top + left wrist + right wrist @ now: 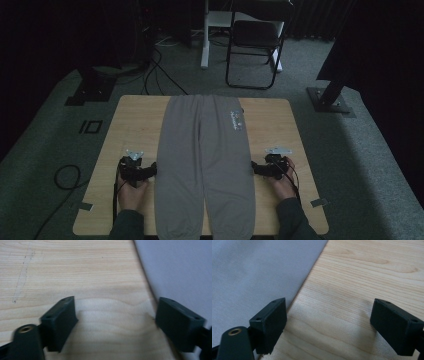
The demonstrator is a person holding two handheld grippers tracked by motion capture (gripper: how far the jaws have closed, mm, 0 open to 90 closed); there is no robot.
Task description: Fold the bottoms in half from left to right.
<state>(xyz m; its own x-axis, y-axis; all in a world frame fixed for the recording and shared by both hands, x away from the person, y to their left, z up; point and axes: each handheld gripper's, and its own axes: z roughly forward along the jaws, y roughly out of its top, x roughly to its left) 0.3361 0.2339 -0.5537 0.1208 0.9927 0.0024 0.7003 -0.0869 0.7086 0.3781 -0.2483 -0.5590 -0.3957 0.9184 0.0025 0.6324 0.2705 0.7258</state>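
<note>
Grey sweatpants [205, 160] lie flat along the middle of the wooden table [135, 120], waistband at the far end, cuffs at the near edge. My left gripper [152, 170] rests on the table beside the pants' left edge, pointing at it. In the left gripper view the left gripper [116, 323] stands open over bare wood, the grey fabric [180, 272] just by its right jaw. My right gripper [254, 168] sits at the pants' right edge. In the right gripper view the right gripper [328, 325] is open, with the cloth edge [257, 272] at its left jaw.
A folding chair [255, 45] and a white desk leg [205, 35] stand on the carpet beyond the table. Black stand bases [92, 87] [330, 100] flank the far corners. Cables trail on the floor at left. Tape tabs mark the near table corners.
</note>
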